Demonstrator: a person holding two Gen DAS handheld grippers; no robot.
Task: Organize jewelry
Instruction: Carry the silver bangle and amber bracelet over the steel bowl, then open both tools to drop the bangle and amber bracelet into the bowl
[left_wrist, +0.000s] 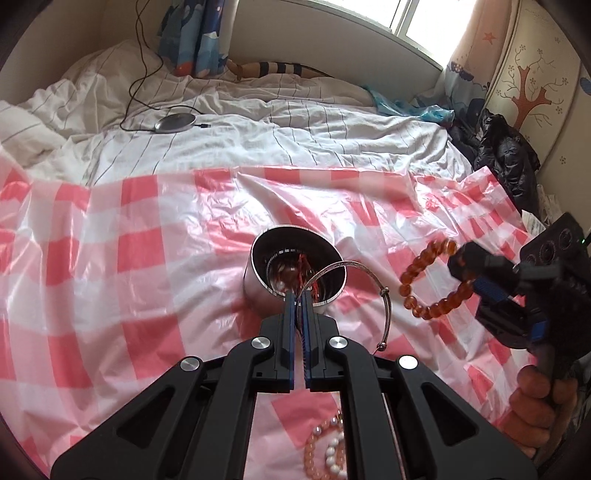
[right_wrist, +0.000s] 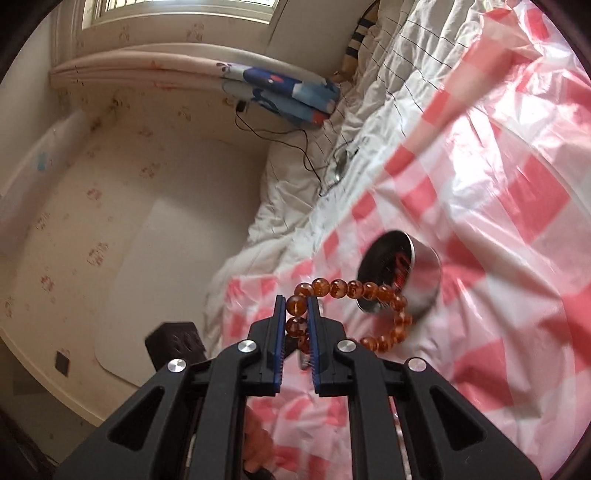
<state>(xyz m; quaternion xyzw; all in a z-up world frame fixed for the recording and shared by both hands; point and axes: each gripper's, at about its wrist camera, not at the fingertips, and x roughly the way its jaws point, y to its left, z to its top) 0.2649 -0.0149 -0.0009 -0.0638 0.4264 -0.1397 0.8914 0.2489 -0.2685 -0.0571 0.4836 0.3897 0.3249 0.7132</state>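
My left gripper (left_wrist: 298, 295) is shut on a thin silver bangle (left_wrist: 347, 263), which hangs to its right just over the rim of a round metal tin (left_wrist: 258, 291). The tin stands on the pink-checked plastic sheet (left_wrist: 129, 258) with several pieces of jewelry inside. In a person's hand (left_wrist: 535, 402) at the right, my right gripper (left_wrist: 471, 277) is lifted off the sheet. The right wrist view shows this gripper (right_wrist: 297, 304) shut on an amber bead bracelet (right_wrist: 354, 290), whose loop dangles in front of the tin (right_wrist: 424, 273). Pink and white bead bracelets (left_wrist: 328, 454) lie under my left gripper.
The sheet covers a bed with a white striped duvet (left_wrist: 258, 122). A round silver device (left_wrist: 175, 122) with a black cable lies on the duvet. A black jacket (left_wrist: 506, 155) is heaped by the headboard at the right. Wall and window lie beyond.
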